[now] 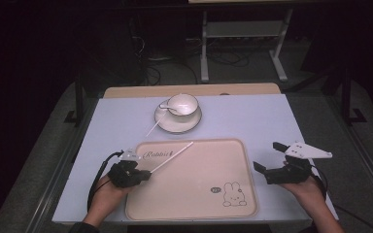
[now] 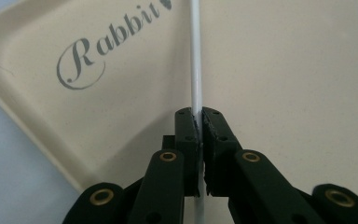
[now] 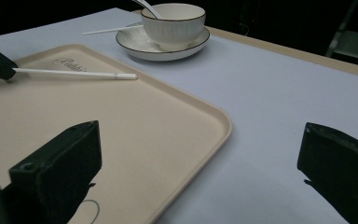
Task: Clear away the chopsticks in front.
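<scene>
One thin white plastic stick, light, stiff, slippery: left tongs clamp its near end over beige tray. Right tongs released.

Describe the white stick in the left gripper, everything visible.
The stick is thin, straight, white and smooth, likely plastic or glazed, with a slightly thicker rounded far tip. The left gripper is shut on its near end, the pads pinching it from both sides. It runs diagonally over the tray, across the far left corner by the Rabbit lettering. Whether the tip rests on the tray cannot be told.
</scene>
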Demonstrator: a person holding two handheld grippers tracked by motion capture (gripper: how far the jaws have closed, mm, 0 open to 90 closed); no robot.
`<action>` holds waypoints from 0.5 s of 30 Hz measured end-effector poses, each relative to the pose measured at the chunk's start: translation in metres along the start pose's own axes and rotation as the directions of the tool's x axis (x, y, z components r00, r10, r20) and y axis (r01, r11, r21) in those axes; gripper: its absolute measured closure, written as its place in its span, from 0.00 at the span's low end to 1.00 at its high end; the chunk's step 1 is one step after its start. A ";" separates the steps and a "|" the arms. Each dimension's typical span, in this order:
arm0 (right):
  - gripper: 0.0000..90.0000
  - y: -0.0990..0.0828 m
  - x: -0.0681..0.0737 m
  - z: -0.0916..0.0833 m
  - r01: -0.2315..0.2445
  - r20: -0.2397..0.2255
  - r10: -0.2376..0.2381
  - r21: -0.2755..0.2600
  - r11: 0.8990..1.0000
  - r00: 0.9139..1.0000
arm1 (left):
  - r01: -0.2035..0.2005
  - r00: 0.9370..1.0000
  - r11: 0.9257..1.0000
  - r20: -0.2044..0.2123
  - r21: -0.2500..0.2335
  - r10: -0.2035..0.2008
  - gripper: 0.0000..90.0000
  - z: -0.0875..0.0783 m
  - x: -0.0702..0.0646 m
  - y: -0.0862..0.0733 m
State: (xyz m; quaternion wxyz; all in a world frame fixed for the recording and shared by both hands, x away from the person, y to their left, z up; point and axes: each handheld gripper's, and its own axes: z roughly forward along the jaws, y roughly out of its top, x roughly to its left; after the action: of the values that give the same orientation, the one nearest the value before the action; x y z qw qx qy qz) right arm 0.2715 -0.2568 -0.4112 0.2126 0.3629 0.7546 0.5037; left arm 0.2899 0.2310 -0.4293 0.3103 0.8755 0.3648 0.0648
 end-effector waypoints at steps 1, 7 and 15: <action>0.00 0.000 0.000 0.000 0.000 0.000 0.000 0.001 1.000 1.000 | -0.003 1.000 1.000 -0.004 0.012 0.003 0.94 0.001 0.000 0.000; 0.00 0.000 0.000 0.000 0.002 0.000 -0.002 0.000 1.000 1.000 | 0.008 1.000 1.000 0.009 0.002 -0.008 0.85 0.002 0.002 -0.001; 0.00 0.000 0.000 0.000 -0.002 0.000 0.002 0.000 1.000 1.000 | 0.013 1.000 0.993 -0.017 -0.115 -0.015 0.50 -0.009 0.018 0.024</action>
State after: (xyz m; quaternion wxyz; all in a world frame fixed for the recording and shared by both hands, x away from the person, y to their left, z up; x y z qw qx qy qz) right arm 0.2713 -0.2566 -0.4113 0.2120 0.3635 0.7542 0.5041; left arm 0.3143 0.2348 -0.4099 0.3573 0.8530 0.3694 0.0913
